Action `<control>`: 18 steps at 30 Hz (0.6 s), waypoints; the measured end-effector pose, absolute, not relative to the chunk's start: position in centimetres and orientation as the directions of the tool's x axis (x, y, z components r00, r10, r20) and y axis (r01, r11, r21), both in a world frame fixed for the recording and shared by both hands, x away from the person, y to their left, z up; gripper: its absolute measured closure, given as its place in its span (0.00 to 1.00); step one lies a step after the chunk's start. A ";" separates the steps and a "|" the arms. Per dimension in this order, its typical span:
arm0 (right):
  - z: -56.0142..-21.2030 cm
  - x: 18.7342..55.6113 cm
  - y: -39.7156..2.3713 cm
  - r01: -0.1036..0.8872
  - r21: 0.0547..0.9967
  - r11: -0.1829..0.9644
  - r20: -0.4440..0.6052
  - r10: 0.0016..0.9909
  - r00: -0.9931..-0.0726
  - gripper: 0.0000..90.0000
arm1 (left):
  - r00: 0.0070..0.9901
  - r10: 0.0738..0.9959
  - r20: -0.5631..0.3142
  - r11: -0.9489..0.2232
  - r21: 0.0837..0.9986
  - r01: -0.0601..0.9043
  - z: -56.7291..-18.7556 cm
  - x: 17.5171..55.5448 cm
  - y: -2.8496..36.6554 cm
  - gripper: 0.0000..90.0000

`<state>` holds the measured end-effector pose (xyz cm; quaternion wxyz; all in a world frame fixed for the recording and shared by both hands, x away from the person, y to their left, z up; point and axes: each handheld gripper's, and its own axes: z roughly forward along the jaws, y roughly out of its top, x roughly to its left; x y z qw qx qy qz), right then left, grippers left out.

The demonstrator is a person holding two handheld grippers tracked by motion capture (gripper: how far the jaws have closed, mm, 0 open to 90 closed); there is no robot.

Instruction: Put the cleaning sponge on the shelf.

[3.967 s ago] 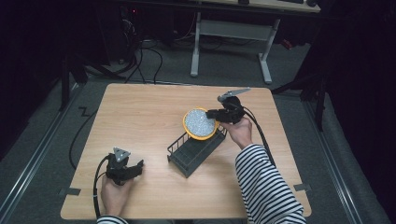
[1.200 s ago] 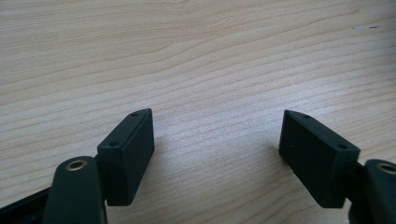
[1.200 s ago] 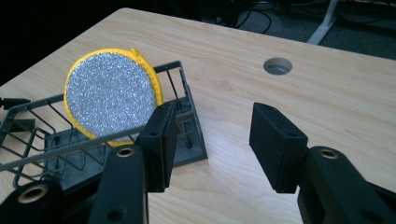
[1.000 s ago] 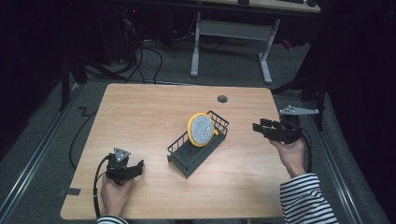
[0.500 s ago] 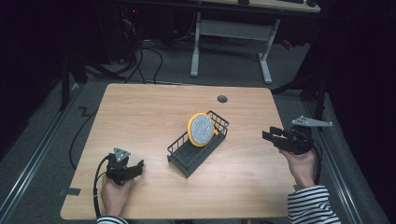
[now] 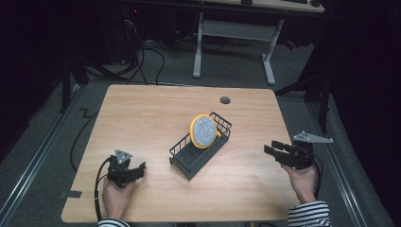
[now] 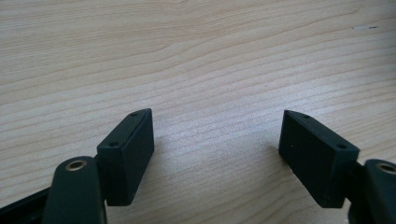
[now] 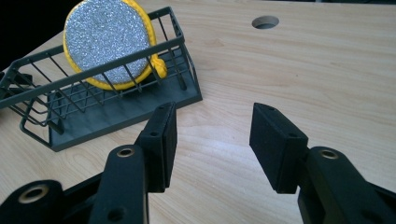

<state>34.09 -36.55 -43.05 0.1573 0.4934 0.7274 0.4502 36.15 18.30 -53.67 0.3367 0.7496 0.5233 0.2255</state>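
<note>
A round scrubber (image 6: 204, 131) with a yellow rim and a silver glitter face (image 8: 107, 42) leans upright inside a dark wire basket (image 6: 198, 156) in the middle of the wooden table. My right gripper (image 6: 270, 150) hovers at the table's right edge, open, jaws pointing left toward the basket (image 8: 116, 107), with nothing between them (image 8: 212, 140). My left gripper (image 6: 139, 169) rests low on the table near the front left corner, open over bare wood (image 7: 217, 144), apart from the basket.
A round cable hole (image 6: 225, 100) sits near the table's far edge (image 8: 265, 22). Cables trail from both grippers, and the left one loops off the front left edge (image 6: 97, 189). A desk frame (image 6: 231, 47) stands on the floor beyond the table.
My right gripper let go of the scrubber, which now leans in the basket, then drew back to the right edge and sank toward the front. The left gripper has not moved.
</note>
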 end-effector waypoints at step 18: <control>-47.6 33.9 -36.3 0.615 0.785 0.074 0.244 0.875 -0.418 0.57 | 0.350 0.936 -0.015 -0.225 0.741 0.633 -53.7 36.1 18.3 0.30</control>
